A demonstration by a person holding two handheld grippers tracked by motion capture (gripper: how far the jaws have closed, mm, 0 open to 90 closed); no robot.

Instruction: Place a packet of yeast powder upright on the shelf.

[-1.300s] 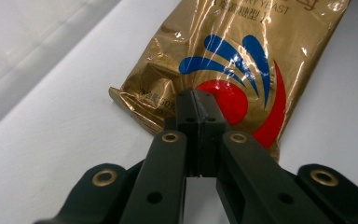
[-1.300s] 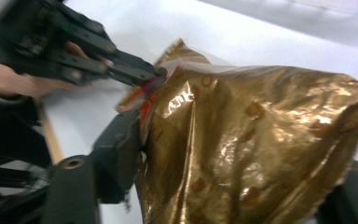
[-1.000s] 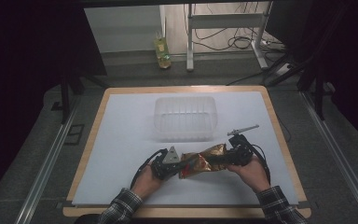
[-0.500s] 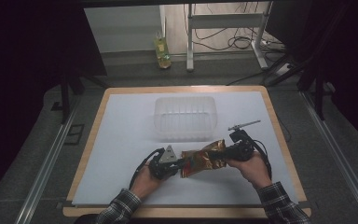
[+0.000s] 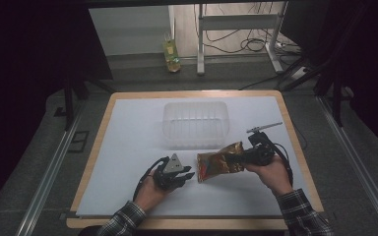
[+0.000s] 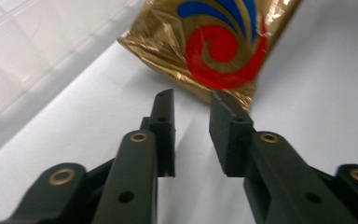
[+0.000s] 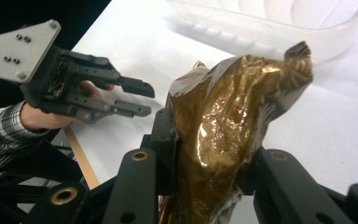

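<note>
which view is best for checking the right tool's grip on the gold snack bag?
Right gripper view: the gold snack bag sits crumpled between the right tool pads, clamped on both sides. High view shows the bag small, grip point hidden behind the tool. Left gripper view shows the bag's printed end, no grip.

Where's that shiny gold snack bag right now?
In the high view the gold snack bag is clamped in the right tongs, just in front of the clear plastic tub, with the left tongs beside it.
</note>
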